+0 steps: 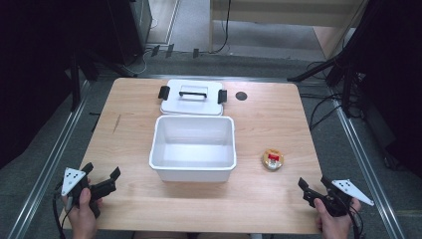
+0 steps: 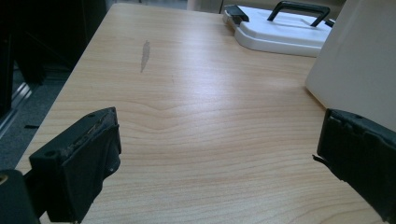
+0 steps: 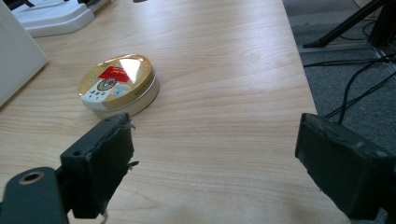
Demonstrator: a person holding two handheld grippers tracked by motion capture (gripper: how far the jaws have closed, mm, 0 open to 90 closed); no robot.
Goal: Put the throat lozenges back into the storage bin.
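Observation:
An empty white bin (image 1: pixel 192 148) stands in the middle of the wooden table (image 1: pixel 268 114). Its white lid (image 1: pixel 192 97) with a black handle and clips lies flat just behind it. A small round gold tin (image 1: pixel 272 160) with a red label sits to the right of the bin; the right gripper view shows this tin (image 3: pixel 119 84) close ahead and left of the jaws. My left gripper (image 1: pixel 103 178) rests near the front left corner, open and empty. My right gripper (image 1: pixel 313 185) rests near the front right corner, open and empty.
A dark round hole (image 1: pixel 241 95) marks the table at the back right. A grey scuff (image 2: pixel 144 55) shows on the wood ahead of the left gripper. Cables (image 1: pixel 323 107) and stand legs lie on the floor around the table.

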